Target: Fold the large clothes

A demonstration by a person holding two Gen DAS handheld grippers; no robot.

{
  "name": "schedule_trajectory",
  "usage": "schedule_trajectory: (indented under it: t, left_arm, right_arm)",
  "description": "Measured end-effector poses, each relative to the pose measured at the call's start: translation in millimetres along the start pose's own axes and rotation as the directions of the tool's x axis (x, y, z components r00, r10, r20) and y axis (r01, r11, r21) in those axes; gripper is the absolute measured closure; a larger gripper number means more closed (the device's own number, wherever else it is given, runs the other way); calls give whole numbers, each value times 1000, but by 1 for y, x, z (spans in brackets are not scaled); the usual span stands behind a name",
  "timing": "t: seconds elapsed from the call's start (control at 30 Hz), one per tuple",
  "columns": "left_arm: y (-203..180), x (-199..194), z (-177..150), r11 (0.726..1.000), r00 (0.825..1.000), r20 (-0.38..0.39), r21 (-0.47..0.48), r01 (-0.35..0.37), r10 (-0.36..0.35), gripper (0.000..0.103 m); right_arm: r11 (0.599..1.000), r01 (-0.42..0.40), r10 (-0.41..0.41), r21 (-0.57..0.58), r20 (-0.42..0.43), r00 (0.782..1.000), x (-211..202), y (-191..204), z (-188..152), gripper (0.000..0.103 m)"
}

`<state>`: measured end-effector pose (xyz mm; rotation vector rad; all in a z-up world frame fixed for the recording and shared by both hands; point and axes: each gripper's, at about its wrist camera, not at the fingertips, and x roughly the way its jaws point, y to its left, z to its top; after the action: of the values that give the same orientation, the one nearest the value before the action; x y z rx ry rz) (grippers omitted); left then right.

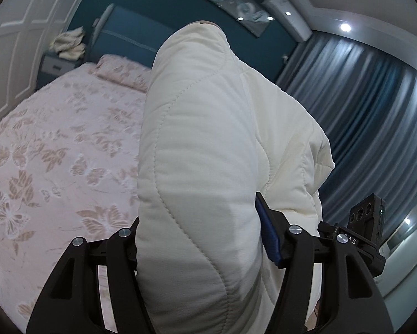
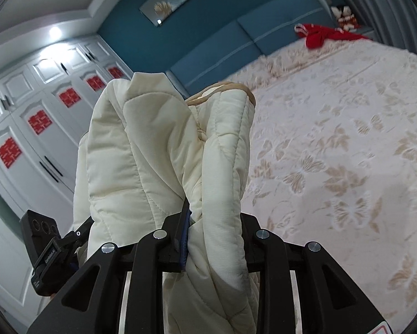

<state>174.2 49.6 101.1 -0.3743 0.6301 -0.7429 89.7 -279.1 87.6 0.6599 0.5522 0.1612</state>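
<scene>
1. Quilted cream garment: padded, with stitched channels and a tan-piped edge in the right wrist view. Held aloft by both grippers, it rose straight ahead of each pair of fingers; its bulk ran forward along the fingers, and more cloth hung down behind them.
2. Left gripper: fingers clenched on a thick roll of the garment, blue pad pressed into its right side.
3. Right gripper: fingers clamped on a bunched fold, blue pad just showing at the left of the nip.
4. Bed: butterfly-patterned cover, lying ahead of and below both pairs of fingers, apart from the garment. Judged the surface for laying down; both hands looked about equally near.
5. Red cloth: far end of the bed by the headboard, well apart.
6. Wardrobe doors: left of the right fingers.
7. Curtain: right of the left fingers.
8. Obstruction: none visible between garment and bed.
</scene>
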Motion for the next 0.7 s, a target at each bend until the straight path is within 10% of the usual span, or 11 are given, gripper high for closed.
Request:
schedule_trajectory:
  t: [0.33,0.7]
  left_arm:
    - [127,84,-5,988,984,-164,-124,-95,74,43]
    - [174,129,-32,974,964,-244,-171,-150,105,43]
  right_arm:
    - [993,115,-107,36,-169,980,140,-27,-18,77]
    - [983,178,-159,51,-263,951,199,-58,-41,77]
